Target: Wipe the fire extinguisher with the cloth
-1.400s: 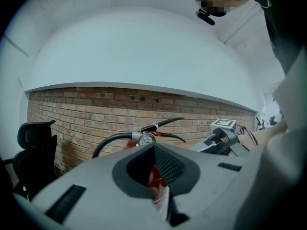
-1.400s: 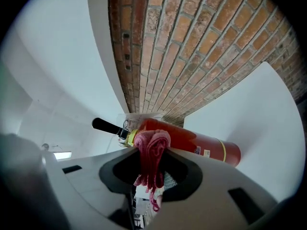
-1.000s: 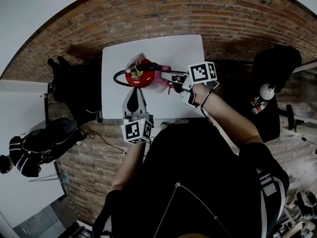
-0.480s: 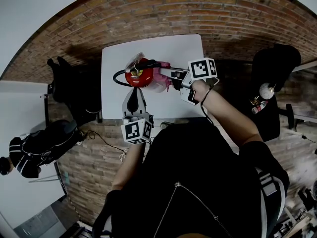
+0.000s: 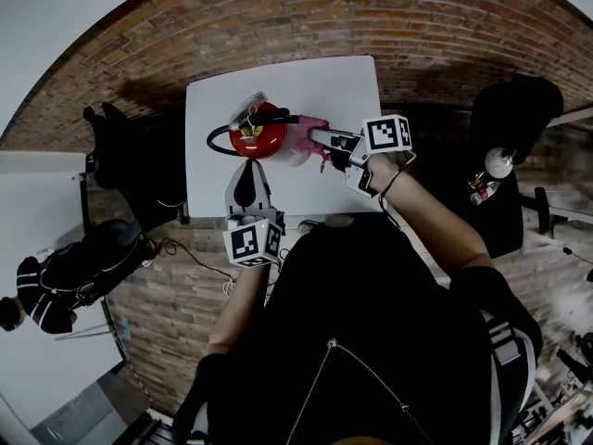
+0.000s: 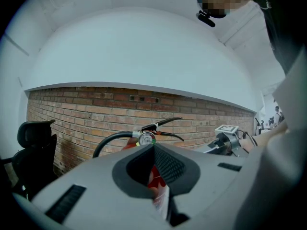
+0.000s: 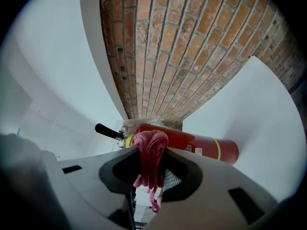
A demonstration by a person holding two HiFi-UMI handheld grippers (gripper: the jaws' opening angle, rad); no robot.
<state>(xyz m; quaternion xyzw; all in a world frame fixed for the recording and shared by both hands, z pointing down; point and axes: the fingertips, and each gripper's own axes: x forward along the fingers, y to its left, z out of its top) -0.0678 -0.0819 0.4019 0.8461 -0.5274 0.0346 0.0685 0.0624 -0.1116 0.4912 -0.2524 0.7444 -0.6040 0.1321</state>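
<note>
Our right gripper (image 5: 322, 140) keeps the pink cloth (image 5: 298, 146) clamped against the fire extinguisher (image 5: 258, 137); our left gripper's (image 5: 248, 164) jaws stay closed.

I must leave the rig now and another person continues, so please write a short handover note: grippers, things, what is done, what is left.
Left gripper: shut, empty, tips close to the fire extinguisher; contact unclear.
Right gripper: shut on the pink cloth, at the fire extinguisher's right side.
The fire extinguisher stands upright on the white table.
Done: cloth gripped and at the fire extinguisher.
Left: the wiping; how much is already wiped cannot be told.
</note>
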